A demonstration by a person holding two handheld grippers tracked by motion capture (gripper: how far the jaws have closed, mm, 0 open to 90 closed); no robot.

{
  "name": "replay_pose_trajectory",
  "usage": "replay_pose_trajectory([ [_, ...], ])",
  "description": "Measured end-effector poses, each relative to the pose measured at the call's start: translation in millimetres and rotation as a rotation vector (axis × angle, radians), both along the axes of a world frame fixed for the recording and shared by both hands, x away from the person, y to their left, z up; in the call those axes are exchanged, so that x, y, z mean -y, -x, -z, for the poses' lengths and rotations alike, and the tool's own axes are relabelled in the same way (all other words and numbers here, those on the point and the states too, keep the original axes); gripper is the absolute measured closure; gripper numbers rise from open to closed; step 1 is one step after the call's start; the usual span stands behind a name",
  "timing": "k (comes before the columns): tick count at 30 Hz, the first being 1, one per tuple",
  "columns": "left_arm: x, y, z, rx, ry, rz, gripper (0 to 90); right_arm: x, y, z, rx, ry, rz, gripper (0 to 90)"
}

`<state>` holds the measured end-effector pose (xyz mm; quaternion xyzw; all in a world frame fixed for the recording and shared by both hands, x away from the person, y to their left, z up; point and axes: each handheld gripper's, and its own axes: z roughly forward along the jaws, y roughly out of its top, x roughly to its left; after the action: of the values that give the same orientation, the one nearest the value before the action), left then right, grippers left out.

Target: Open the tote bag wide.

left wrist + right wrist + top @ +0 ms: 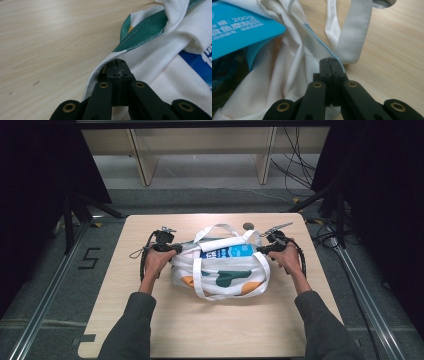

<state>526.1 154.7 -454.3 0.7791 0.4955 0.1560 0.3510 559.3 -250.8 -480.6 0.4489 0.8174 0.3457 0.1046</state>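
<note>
Lying near the middle of the wooden table (150,330), a white fabric tote bag (220,275) with green and orange patches is found slumped and creased, its looped handles (212,231) flopped over the top. The cloth is judged soft, light and limp, unlikely to slip once pinched; the rim hems at either end are judged the soundest places to take hold. A blue packet (227,252) is seen inside the mouth, so some weight is to be expected. The left gripper (117,65) is pressed together on the bag's left edge, cloth pinched between its jaws. The right gripper (331,64) is likewise closed on the hem at the right end, just beside a handle strap (355,32).
</note>
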Motion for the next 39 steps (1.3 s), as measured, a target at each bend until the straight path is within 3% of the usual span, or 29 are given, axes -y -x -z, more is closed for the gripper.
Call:
replay_pose_trajectory([
  [1,2.4,2.4,-2.9,0.009,-0.009,-0.006,89.4,0.7,2.5,-6.0,-0.001,0.019,-0.022,90.0],
  [3,4.4,9.1,-11.8,0.029,-0.009,0.011,87.6,2.1,9.1,-21.3,0.042,0.071,-0.046,90.0],
  [6,15.0,19.7,-20.8,0.075,-0.010,0.042,85.5,1.3,22.5,-45.9,0.103,0.072,-0.052,90.0],
  [7,21.8,24.8,-23.1,0.090,-0.003,0.061,85.5,-0.2,26.5,-53.7,0.129,0.068,-0.097,90.0],
  [8,28.3,30.8,-25.5,0.103,0.002,0.093,85.7,-5.6,32.6,-56.8,0.163,0.036,-0.104,90.0],
  [9,34.0,36.7,-27.9,0.108,-0.007,0.134,85.8,-10.3,39.6,-61.9,0.171,0.045,-0.141,90.0],
  [10,39.5,41.9,-29.4,0.107,-0.003,0.170,86.0,-16.7,48.2,-65.6,0.164,0.039,-0.160,90.0],
  [11,46.9,47.2,-28.8,0.107,0.027,0.186,86.0,-21.4,54.1,-66.7,0.179,0.040,-0.226,90.0],
  [12,52.2,52.2,-28.0,0.093,0.043,0.222,85.6,-27.3,62.0,-66.2,0.164,0.045,-0.266,90.0],
  [13,52.2,52.2,-28.0,0.093,0.043,0.222,85.2,-31.1,70.5,-66.8,0.152,0.085,-0.296,90.0],
  [14,56.9,61.4,-25.9,0.094,0.028,0.277,85.7,-32.5,81.9,-68.4,0.139,0.116,-0.321,90.0],
  [15,56.5,64.2,-25.0,0.088,0.017,0.292,86.0,-31.4,88.4,-70.7,0.122,0.117,-0.338,90.0],
  [18,53.4,66.4,-21.3,0.066,0.075,0.286,86.4,-26.1,109.3,-67.3,0.079,0.157,-0.379,90.0],
  [20,53.3,66.5,-20.0,0.070,0.083,0.281,86.7,-24.5,112.3,-53.4,0.015,0.189,-0.383,90.0],
  [22,54.2,69.9,-18.6,0.065,0.079,0.293,86.8,-25.0,112.8,-51.0,0.010,0.178,-0.401,90.0],
  [23,55.1,72.8,-17.1,0.061,0.087,0.300,87.4,-25.6,113.2,-54.0,0.019,0.163,-0.388,90.0],
  [27,57.0,98.2,2.4,0.025,0.008,0.397,89.4,-26.7,112.1,-69.3,0.104,0.127,-0.360,90.0],
  [28,57.4,103.9,11.3,0.016,-0.004,0.386,89.5,-27.6,112.2,-72.8,0.105,0.116,-0.349,90.0],
  [29,58.5,107.8,17.5,0.002,-0.003,0.390,89.5,-27.9,110.0,-73.7,0.135,0.120,-0.352,90.0],
  [30,57.9,109.1,16.1,0.011,-0.022,0.409,89.6,-29.0,108.5,-73.6,0.153,0.120,-0.353,90.0],
  [33,59.9,108.0,6.0,0.035,-0.038,0.400,89.5,-34.2,108.4,-73.6,0.153,0.125,-0.363,90.0],
  [35,60.4,105.7,1.9,0.033,-0.022,0.383,89.4,-38.0,109.3,-73.2,0.167,0.114,-0.361,90.0],
  [39,60.7,92.6,-16.4,0.074,0.001,0.362,88.9,-50.4,107.1,-70.4,0.168,0.097,-0.396,90.0],
])
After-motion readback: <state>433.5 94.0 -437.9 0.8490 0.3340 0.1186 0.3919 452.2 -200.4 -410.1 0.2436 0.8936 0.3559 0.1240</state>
